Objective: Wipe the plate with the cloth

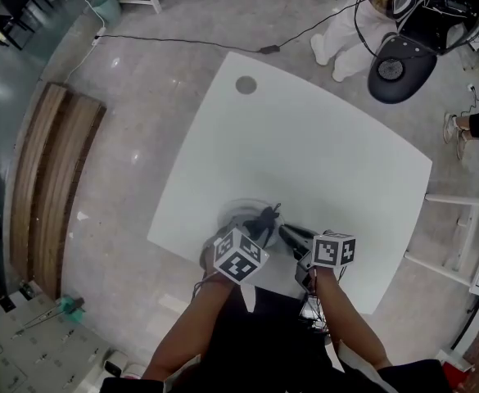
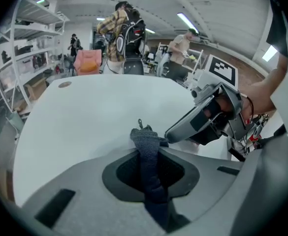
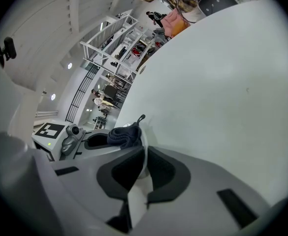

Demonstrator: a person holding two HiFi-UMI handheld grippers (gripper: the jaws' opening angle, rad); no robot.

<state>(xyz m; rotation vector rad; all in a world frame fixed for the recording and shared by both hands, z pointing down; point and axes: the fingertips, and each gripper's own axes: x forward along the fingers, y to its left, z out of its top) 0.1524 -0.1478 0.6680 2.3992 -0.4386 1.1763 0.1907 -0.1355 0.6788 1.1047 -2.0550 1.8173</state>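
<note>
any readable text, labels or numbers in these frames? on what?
No readable text anywhere.
Left marker cube: black-and-white square patterns only, no letters or digits.
Right marker cube: the same, patterns only.
Table, cloth, plate: no print visible.
Shelves and gear in the background: too small and blurred to show any lettering.
</note>
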